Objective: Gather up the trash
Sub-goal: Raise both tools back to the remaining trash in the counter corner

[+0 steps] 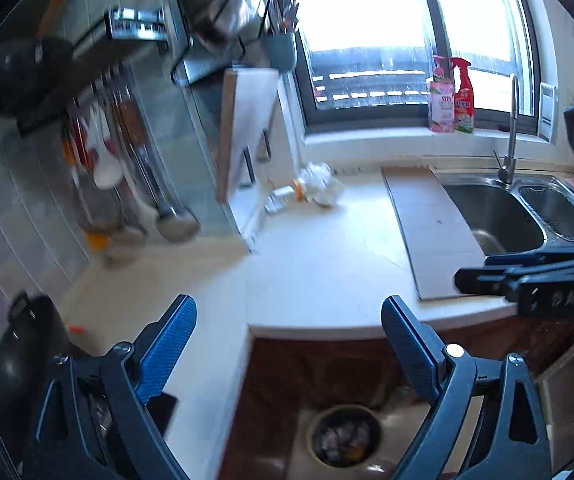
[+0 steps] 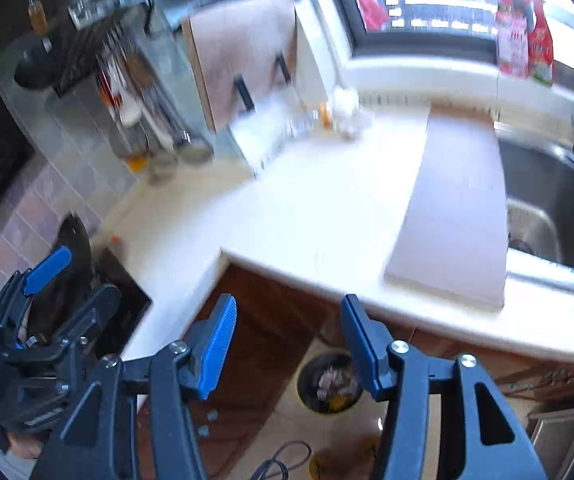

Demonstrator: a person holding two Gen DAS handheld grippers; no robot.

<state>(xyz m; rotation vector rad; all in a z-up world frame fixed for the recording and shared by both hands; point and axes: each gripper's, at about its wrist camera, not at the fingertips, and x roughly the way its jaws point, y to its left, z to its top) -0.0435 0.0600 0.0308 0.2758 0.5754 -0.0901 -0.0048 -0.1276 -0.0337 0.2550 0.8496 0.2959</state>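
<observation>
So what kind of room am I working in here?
A home kitchen, by the look of it: a steel sink with a tap under a window, ladles hanging on the tiled wall, a wok at the counter's end.

— What does my left gripper (image 1: pixel 289 344) look like on your end?

— Dark, blue-black frame arms with triangular cut-outs, silver screws at the pivots, and ribbed bright-blue pads (image 1: pixel 167 350).

— And my right gripper (image 2: pixel 287 344)?

— The same build: blue pads (image 2: pixel 217 346), silver screw heads, dark linkages. From the left camera its black body shows raised lettering I can't read.
</observation>
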